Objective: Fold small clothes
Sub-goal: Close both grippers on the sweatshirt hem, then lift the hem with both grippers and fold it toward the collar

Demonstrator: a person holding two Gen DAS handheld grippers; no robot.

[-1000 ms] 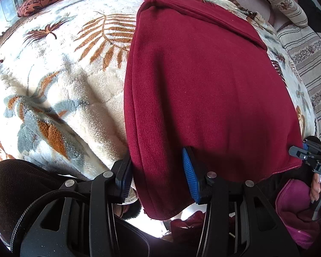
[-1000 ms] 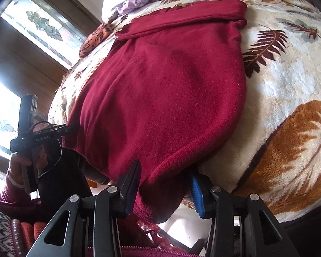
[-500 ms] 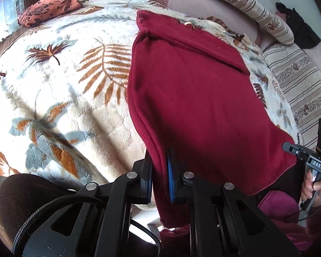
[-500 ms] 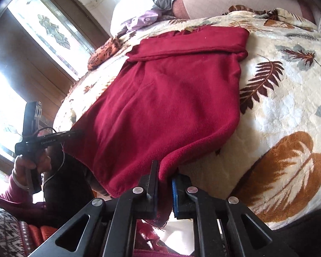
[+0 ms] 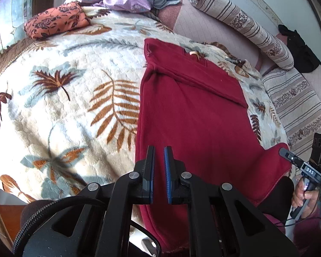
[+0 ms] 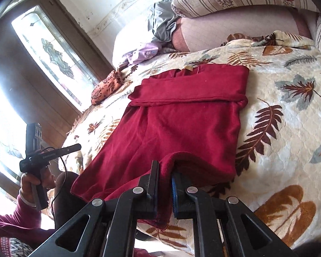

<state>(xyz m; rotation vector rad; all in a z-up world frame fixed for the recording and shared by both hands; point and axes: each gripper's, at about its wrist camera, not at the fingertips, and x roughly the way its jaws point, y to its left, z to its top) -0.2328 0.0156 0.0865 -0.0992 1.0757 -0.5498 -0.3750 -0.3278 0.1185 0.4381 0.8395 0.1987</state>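
A dark red fleece garment (image 5: pixel 192 117) lies flat on the leaf-patterned blanket (image 5: pixel 64 107), its far end folded over into a band. My left gripper (image 5: pixel 159 150) is shut on the garment's near left edge, with red cloth pinched between the blue pads. In the right wrist view the same garment (image 6: pixel 182 124) shows its near right corner raised. My right gripper (image 6: pixel 165 166) is shut on that corner, and a flap of cloth hangs below the jaws. Each gripper also shows at the edge of the other view, held in a hand (image 5: pixel 301 192).
An orange floral cloth (image 5: pixel 55 22), a lilac cloth (image 5: pixel 126 2) and grey bedding lie at the far end of the bed. A striped bolster (image 5: pixel 241 23) and a black cloth (image 5: pixel 299 49) lie at the right. A window (image 6: pixel 51 53) is left of the bed.
Both grippers went from open around the garment's near hem to shut on it. Both then rose, lifting the near corners off the blanket's edge.
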